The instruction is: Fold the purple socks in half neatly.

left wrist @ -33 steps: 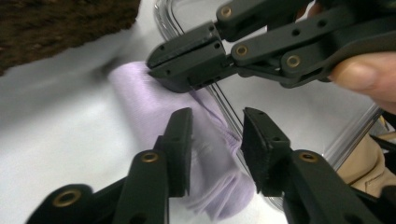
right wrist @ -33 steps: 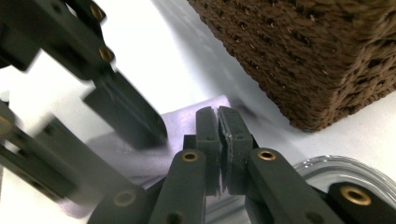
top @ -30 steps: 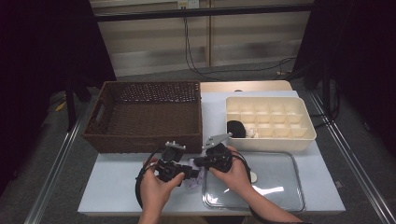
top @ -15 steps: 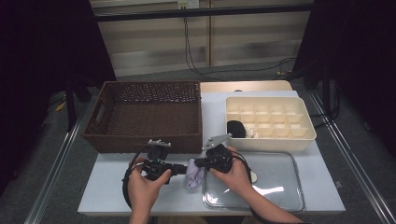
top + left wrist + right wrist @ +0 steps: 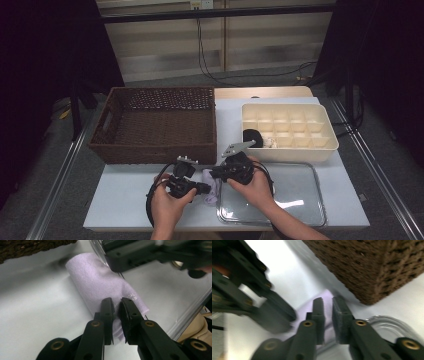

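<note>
Cloth [image 5: 105, 287] on table [image 5: 125, 200], between basket [image 5: 155, 125] and glass tray [image 5: 295, 195], at tray's left rim. Left gripper [image 5: 116, 305] has just been closing, jaws pinching cloth's near edge. Right gripper [image 5: 327, 305] has just been opening; narrow gap, cloth behind jaws, not pressed. Judgement: hold pinch firm, keep cloth flat while folding. Both hands low, grippers tip to tip over cloth.

The white desk [image 5: 125, 200] carries a wicker basket [image 5: 160, 125] at back left, a cream tray [image 5: 287, 132] at back right, a clear lid [image 5: 295, 192] in front, and a lilac cloth [image 5: 211, 184] beside the lid.
</note>
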